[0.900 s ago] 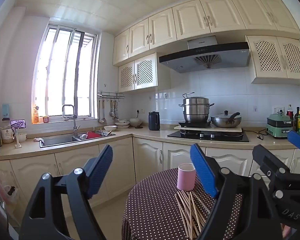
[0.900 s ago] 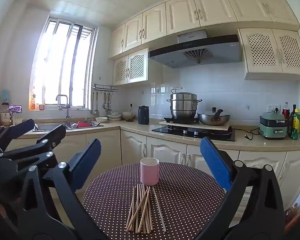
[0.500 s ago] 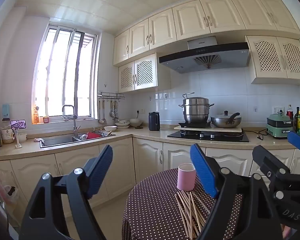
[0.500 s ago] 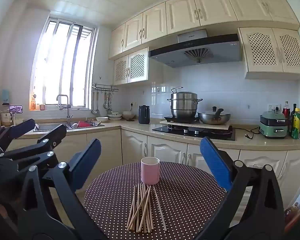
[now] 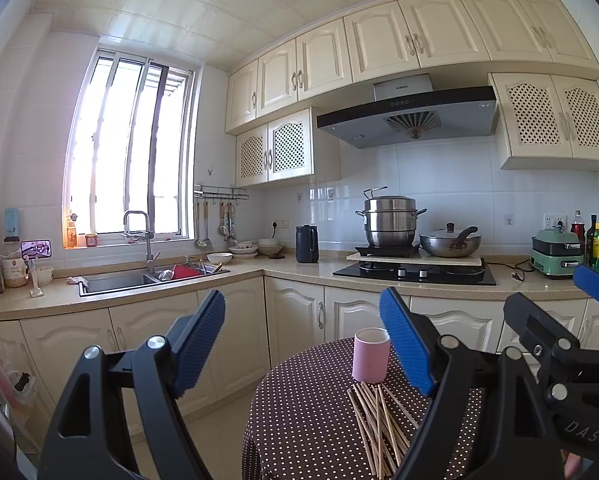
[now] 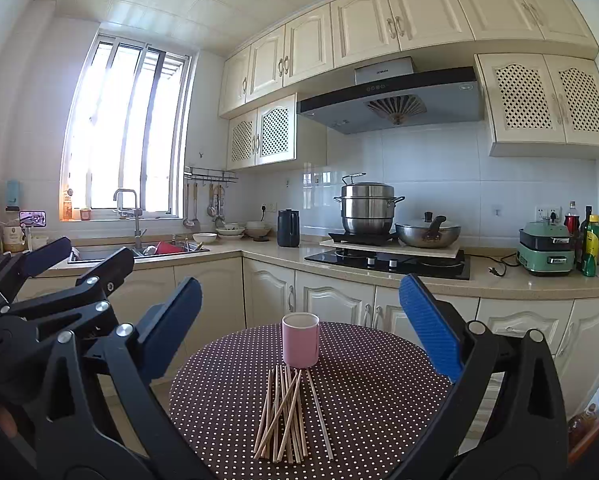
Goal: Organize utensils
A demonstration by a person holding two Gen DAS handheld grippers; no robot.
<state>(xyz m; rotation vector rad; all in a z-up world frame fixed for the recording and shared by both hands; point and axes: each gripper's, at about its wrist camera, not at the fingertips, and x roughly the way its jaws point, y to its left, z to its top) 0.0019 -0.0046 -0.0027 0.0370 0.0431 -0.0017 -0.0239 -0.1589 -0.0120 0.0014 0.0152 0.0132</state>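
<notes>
Both grippers, left [image 5: 301, 344] and right [image 6: 299, 320], hover with fingers spread and empty; chopsticks [image 6: 287, 414] lie loose on the worktop [image 6: 379, 400] before the pink cup [image 6: 300, 339]; pinch near mid-length, few at once.

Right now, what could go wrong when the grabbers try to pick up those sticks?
The chopsticks lie crossed in a loose pile, so the right gripper may grab several at once or scatter them. The pink cup stands right at their tips; a bump might tip it. The left gripper sits close by, so the two could collide.
</notes>
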